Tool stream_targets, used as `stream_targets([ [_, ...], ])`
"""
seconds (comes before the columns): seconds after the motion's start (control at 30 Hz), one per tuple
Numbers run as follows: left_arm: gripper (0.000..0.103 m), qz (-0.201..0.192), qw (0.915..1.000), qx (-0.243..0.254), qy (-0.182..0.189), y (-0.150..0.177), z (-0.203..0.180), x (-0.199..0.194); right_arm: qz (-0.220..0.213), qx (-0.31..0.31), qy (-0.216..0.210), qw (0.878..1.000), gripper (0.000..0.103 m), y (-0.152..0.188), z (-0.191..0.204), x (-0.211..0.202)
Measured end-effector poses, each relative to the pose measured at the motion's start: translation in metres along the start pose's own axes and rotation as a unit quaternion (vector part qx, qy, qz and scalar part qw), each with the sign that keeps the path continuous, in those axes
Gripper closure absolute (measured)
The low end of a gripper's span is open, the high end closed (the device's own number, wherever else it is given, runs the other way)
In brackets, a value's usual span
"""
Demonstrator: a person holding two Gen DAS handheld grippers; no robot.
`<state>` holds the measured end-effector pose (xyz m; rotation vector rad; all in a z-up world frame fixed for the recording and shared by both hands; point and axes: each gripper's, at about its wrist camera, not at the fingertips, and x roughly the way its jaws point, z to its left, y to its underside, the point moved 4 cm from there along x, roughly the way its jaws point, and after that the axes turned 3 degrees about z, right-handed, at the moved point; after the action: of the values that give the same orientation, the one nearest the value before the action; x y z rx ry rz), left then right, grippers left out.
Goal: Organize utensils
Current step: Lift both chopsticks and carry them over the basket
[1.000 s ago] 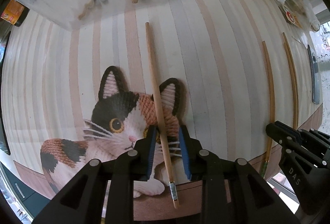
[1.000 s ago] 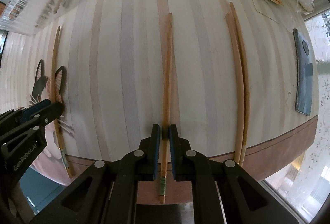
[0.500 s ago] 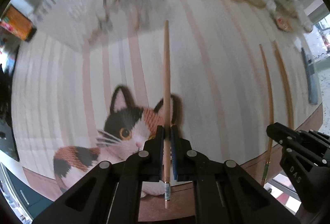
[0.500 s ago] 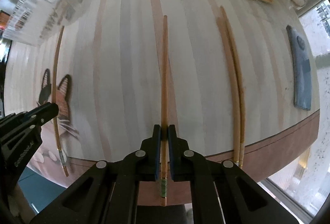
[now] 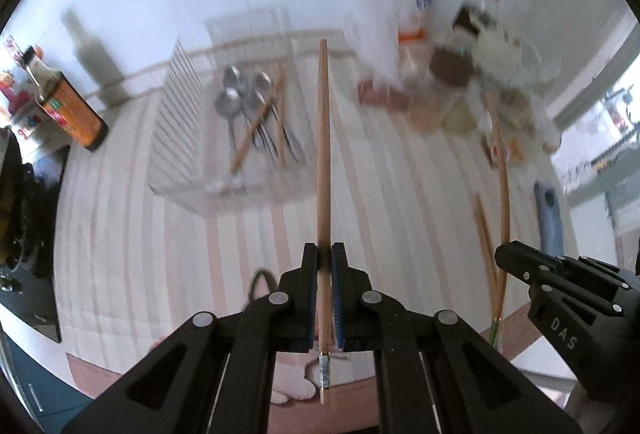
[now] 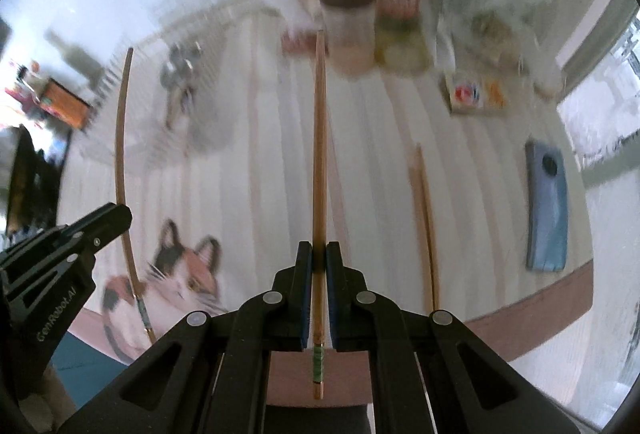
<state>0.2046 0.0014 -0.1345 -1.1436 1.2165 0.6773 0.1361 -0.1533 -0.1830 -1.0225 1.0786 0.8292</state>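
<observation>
Gripping one chopstick apiece, we have both tools clenched: the left hand-held gripper (image 5: 325,296) pinches its chopstick (image 5: 323,162) near the banded end, and the right hand-held gripper (image 6: 319,294) grasps the green-banded chopstick (image 6: 319,170) likewise. Each stick's long axis runs straight away from us, tips toward the far side. Two more chopsticks (image 6: 425,222) lie on the striped counter (image 6: 372,170) to the right. Farther off to the left sits the clear utensil tray (image 5: 188,138), holding spoons; our left hand looks nearer to it. We read "DAS" and "GenRobot.AI" on the grippers' sides; the far jar labels are too blurred.
</observation>
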Motion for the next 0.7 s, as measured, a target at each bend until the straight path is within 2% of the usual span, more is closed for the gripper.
stream_targets([
  [0.17, 0.099, -0.034, 0.9991, -0.025, -0.007, -0.035, 0.026, -0.023, -0.038, -0.012, -0.016, 0.999, 0.096, -0.044, 0.022, -0.025],
  [0.33, 0.099, -0.051, 0.9969, -0.057, -0.018, -0.066, 0.060, -0.037, -0.063, -0.028, -0.039, 0.997, 0.096, -0.085, 0.051, -0.040],
  [0.5, 0.099, -0.064, 0.9949, -0.072, -0.030, -0.089, 0.087, -0.036, -0.068, -0.037, -0.056, 0.995, 0.096, -0.123, 0.081, -0.036],
  [0.7, 0.099, -0.047, 0.9940, -0.097, -0.018, -0.112, 0.108, -0.023, -0.047, -0.038, -0.081, 0.995, 0.096, -0.163, 0.111, -0.019],
])
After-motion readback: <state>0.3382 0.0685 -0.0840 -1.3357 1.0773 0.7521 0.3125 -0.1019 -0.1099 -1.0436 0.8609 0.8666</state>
